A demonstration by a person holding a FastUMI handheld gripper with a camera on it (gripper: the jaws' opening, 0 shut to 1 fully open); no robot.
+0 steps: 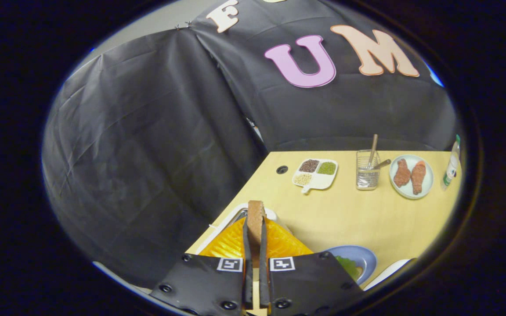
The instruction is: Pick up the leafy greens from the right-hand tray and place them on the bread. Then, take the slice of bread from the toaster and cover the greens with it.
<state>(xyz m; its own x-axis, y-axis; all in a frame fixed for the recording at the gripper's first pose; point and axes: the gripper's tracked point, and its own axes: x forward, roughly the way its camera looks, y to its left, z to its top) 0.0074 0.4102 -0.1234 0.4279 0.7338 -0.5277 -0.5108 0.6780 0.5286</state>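
A slice of bread (pixel 256 219) stands on edge between my gripper (pixel 255 228) fingers, which are shut on it. Its top edge rises past the fingertips. Right under and behind it lies the orange toaster (pixel 231 243) with its pale base. To the right of the fingers sits a blue plate (pixel 360 256) with leafy greens (pixel 347 264) on it, partly hidden by the gripper body.
Across the wooden table (pixel 345 215) stand a white divided tray of grains (pixel 315 174), a clear glass with utensils (pixel 367 173), a plate with two drumsticks (pixel 411 176) and a small bottle (pixel 451 166). A white tray edge (pixel 387 273) shows beside the blue plate.
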